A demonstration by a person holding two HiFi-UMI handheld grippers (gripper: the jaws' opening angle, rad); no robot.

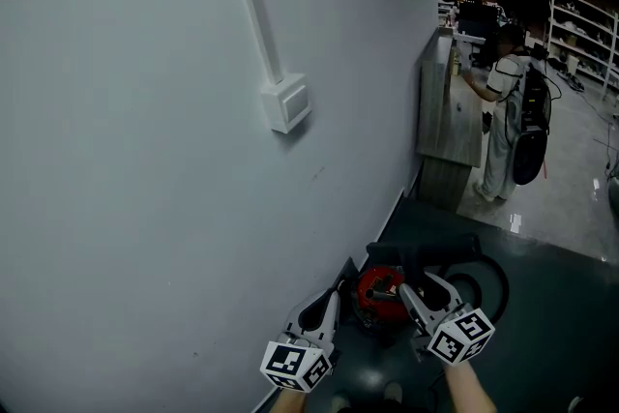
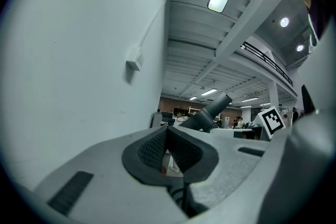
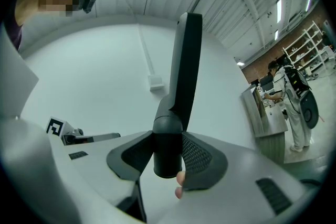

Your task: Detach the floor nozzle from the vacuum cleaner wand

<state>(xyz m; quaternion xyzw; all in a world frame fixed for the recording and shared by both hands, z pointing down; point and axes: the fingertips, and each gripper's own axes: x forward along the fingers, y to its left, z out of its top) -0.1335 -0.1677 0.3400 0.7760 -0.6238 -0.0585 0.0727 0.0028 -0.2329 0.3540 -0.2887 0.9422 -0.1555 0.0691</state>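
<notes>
A vacuum cleaner with a red and black body (image 1: 379, 290) sits on the dark floor by the wall, low in the head view. Its dark wand (image 3: 187, 60) rises upright in the right gripper view. My right gripper (image 3: 168, 153) is shut on the wand's round grey lower end (image 3: 168, 136). In the head view that gripper (image 1: 414, 293) is just right of the red body. My left gripper (image 1: 332, 303) hangs at the body's left side. Its pads (image 2: 152, 147) are shut together with nothing seen between them. The wand (image 2: 211, 110) shows beyond them. I cannot make out the floor nozzle.
A white wall with a junction box (image 1: 286, 103) and a conduit fills the left. A black hose loop (image 1: 493, 278) lies right of the vacuum. Farther off, a person (image 1: 505, 116) stands at a grey counter (image 1: 447, 116), with shelves (image 1: 580, 24) behind.
</notes>
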